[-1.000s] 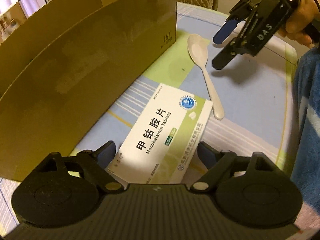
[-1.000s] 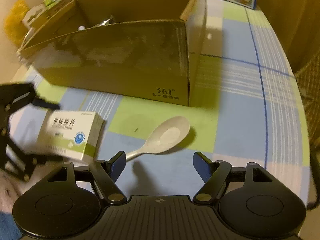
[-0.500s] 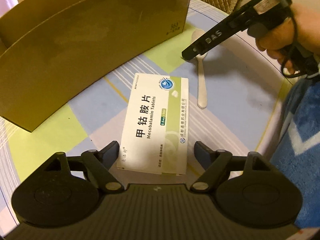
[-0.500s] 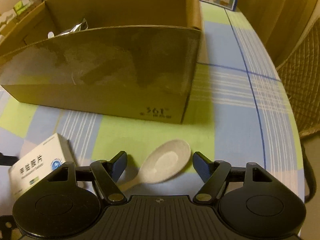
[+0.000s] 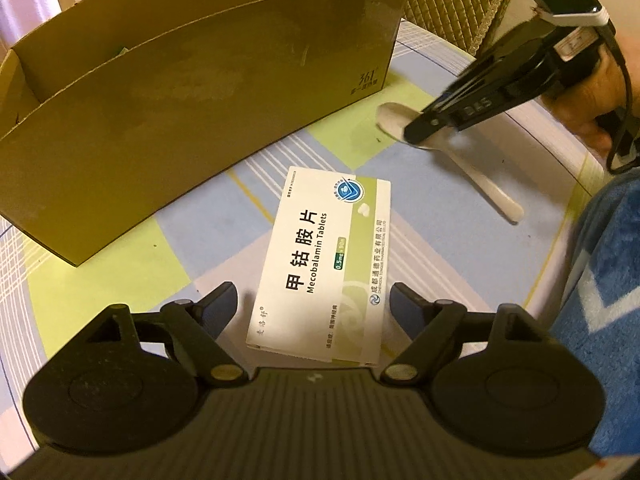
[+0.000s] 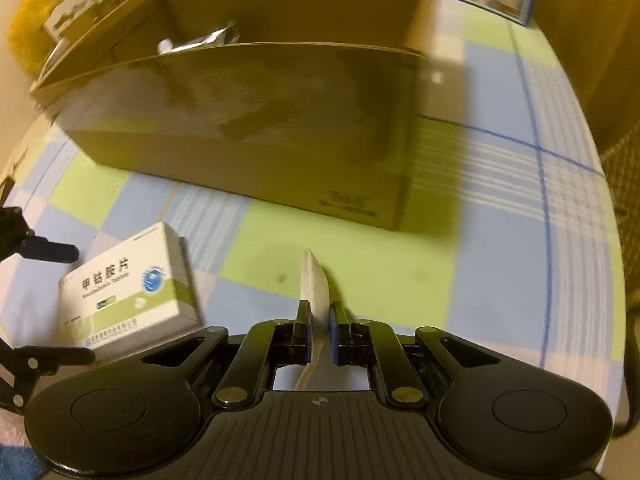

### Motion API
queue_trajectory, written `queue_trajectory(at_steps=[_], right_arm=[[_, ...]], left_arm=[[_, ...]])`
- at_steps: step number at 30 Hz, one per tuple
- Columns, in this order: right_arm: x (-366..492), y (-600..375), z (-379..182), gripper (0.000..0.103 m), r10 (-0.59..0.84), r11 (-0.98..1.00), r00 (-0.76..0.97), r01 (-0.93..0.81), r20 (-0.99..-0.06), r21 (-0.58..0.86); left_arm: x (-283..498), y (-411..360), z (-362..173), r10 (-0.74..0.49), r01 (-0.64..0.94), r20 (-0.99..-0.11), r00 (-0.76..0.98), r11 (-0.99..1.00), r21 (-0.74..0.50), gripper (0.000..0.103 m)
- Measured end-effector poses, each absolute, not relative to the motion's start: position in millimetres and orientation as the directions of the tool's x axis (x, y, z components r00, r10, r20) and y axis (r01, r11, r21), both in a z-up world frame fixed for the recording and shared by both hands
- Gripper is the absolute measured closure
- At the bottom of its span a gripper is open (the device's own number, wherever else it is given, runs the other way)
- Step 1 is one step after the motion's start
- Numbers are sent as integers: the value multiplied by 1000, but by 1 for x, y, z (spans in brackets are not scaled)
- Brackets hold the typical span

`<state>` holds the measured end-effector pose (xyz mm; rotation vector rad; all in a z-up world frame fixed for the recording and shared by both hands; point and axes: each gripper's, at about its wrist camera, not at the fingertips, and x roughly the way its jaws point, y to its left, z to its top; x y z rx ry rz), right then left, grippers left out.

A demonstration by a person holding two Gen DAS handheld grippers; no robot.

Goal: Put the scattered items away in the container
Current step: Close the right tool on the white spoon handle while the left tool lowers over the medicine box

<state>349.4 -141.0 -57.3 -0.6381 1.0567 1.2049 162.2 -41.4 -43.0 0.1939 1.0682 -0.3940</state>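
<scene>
Cardboard box (image 5: 192, 92) stands open-topped on the checked tablecloth (image 6: 500, 264), long side wall facing both grippers. "361°" printed low at its near corner. Inside, seen over the rim from the right wrist view: a crumpled silvery foil packet (image 6: 208, 39) and something small and white beside it, too blurred to name. Rest of the interior hidden behind the wall.

Medicine carton (image 5: 324, 264) lies flat on the cloth just in front of the box, apart from it. White with a green band, blue round logo, large Chinese characters and "Mecobalamin Tablets" along its length. Near end sits between the fingers of the left gripper (image 5: 312, 304), which are spread wide on either side and not touching it.

Spoon (image 6: 316, 292), off-white plastic, soup-style with a deep bowl. Right gripper (image 6: 319, 320) is pinched onto it at the bowl, blue pads pressed against both faces, so the bowl stands on edge. From the left wrist view the handle angles down to the cloth, tip apparently resting there. Spoon sits outside the box, near its printed corner.
</scene>
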Motion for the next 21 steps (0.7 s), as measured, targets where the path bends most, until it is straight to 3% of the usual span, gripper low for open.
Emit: queue_trajectory(at_steps=[9, 19, 21], right_arm=[[336, -153, -57, 98, 424, 196, 47, -980, -904, 41], [335, -160, -56, 97, 452, 218, 45, -974, -891, 62], [335, -157, -61, 97, 454, 222, 41, -973, -890, 68]], left_arm=[[173, -49, -47, -222, 416, -876, 428, 909, -27, 23], [182, -75, -56, -185, 484, -893, 410, 874, 41, 24], [183, -78, -60, -177, 489, -899, 400, 871, 46, 33]])
